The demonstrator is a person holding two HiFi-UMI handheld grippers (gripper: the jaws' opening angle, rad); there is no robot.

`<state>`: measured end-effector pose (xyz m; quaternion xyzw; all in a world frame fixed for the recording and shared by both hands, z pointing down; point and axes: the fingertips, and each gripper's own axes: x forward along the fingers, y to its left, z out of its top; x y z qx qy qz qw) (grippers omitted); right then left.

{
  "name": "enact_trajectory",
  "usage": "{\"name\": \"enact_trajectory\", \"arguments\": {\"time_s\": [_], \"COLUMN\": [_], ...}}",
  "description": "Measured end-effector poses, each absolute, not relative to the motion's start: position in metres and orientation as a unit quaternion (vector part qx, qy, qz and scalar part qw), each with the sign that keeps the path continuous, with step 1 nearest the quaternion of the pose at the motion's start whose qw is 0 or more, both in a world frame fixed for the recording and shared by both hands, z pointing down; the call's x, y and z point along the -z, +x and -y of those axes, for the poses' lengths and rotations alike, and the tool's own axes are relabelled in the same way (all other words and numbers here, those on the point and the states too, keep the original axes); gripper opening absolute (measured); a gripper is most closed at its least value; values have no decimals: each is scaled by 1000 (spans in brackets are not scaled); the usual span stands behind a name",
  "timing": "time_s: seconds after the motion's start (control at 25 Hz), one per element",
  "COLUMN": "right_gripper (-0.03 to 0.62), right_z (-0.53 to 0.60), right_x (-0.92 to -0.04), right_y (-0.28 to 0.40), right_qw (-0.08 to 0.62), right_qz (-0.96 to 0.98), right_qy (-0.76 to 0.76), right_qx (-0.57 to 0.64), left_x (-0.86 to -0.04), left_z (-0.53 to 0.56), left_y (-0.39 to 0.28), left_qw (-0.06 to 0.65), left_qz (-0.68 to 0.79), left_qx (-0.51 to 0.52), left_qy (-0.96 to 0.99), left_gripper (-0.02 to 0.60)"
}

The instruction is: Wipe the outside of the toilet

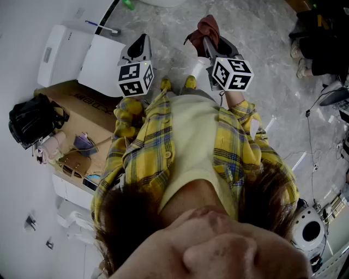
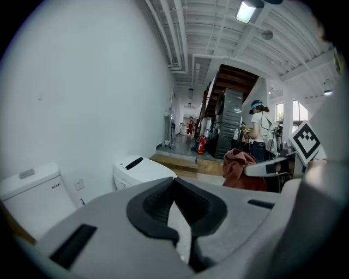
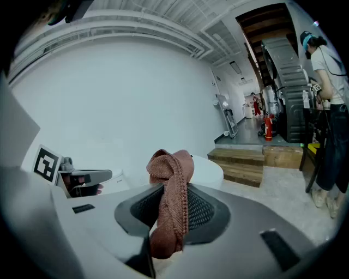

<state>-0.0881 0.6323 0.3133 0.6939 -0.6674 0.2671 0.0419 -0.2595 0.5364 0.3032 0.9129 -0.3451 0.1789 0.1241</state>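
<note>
**Cloth gripped, toilet off to the upper left**

In the head view the toilet [image 1: 101, 65] sits in the upper left of the frame. Its white tank [image 1: 59, 48] is against the white wall [image 2: 82, 82] and its closed lid is angled toward the middle. The left gripper [image 1: 143, 42] is at the lid's right edge in that view. Its jaws are pressed together at the tips with nothing between them, as the left gripper view [image 2: 174, 188] shows. The right gripper [image 1: 209, 42] is at upper centre, over the floor and apart from the toilet. Its jaws pinch a rust-brown knitted cloth [image 1: 207, 26], which stands up above the pads and hangs down between them in the right gripper view [image 3: 170, 210].

The floor [image 1: 262, 60] is pale grey with marbled veining. Below the toilet in the head view, a cardboard box [image 1: 82, 106] stands by the wall with a black bag [image 1: 32, 122] and small items on it. The person's yellow plaid shirt [image 1: 136, 147] fills the frame's middle.

The left gripper view puts the tank at lower left [image 2: 30, 193] and a second toilet [image 2: 139, 169] farther along the same wall. Beyond that are low wooden steps [image 2: 180, 162], a red fire extinguisher [image 2: 201, 145] and a dark staircase [image 2: 232, 82]. The white ribbed ceiling has a lit lamp [image 2: 245, 11] at the top. Another person [image 2: 259, 128] in a white top stands at the right of the frame.
</note>
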Motion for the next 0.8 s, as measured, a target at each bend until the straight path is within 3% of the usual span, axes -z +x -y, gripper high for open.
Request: {"name": "enact_trajectory", "arguments": {"time_s": [0.8], "right_gripper": [118], "right_z": [-627], "right_x": [-321], "right_y": [-30], "right_qw": [47], "right_qz": [689], "right_qy": [674], "right_qx": [-263], "left_x": [-305], "left_z": [-539], "left_y": [-205], "left_qw": [141], "left_qz": [373], "left_qx": [-165], "left_qy": [902], "left_gripper": [8]}}
